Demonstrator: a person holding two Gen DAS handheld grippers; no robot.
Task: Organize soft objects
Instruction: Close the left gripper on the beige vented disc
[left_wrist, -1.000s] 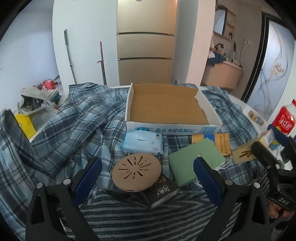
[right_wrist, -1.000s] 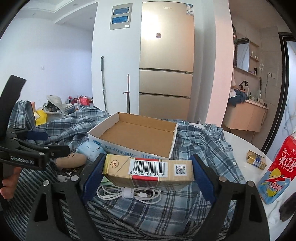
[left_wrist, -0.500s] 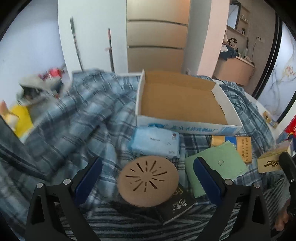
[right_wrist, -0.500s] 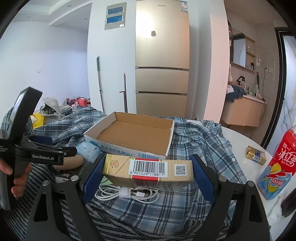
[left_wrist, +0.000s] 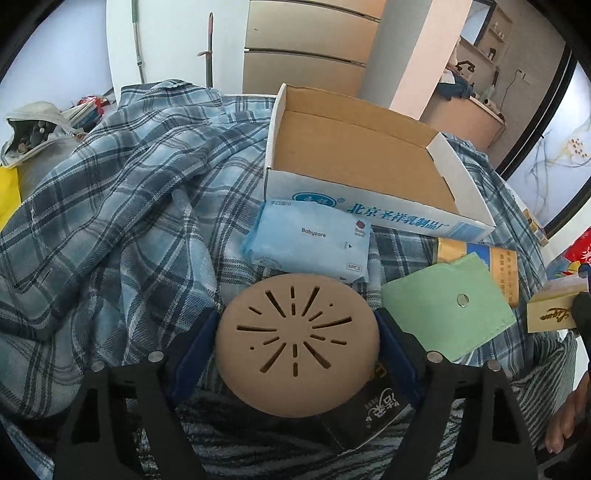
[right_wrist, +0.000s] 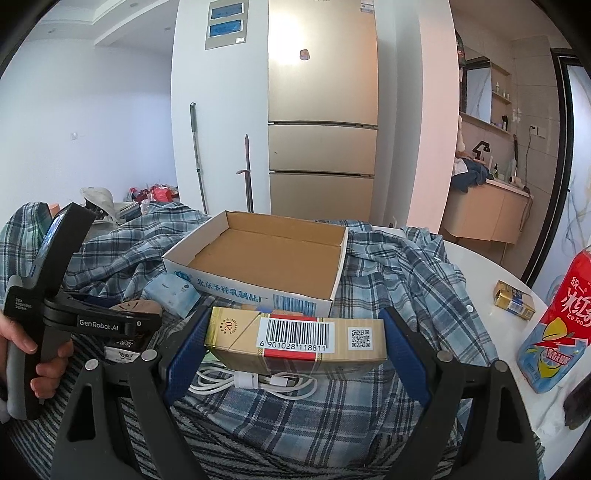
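Lowered since a second ago, the left tongs (left_wrist: 297, 350) now straddle the round tan slotted disc (left_wrist: 297, 343), jaws closing, pads at its left and right edges. That disc rests on a dark packet (left_wrist: 373, 413), near the light-blue wipes pack (left_wrist: 310, 243), whose long axis runs left-right just before the open cardboard box (left_wrist: 362, 206). Right tongs (right_wrist: 295, 345) pinch a gold carton (right_wrist: 295, 339) by its ends, long axis left-right, barcode facing the camera, above a coiled white cable (right_wrist: 255, 380) on plaid cloth (right_wrist: 406, 280).

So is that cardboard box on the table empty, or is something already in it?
Empty. The cardboard box shows only its bare brown floor in both views; the blue wipes pack and round tan disc lie outside, before its front wall.
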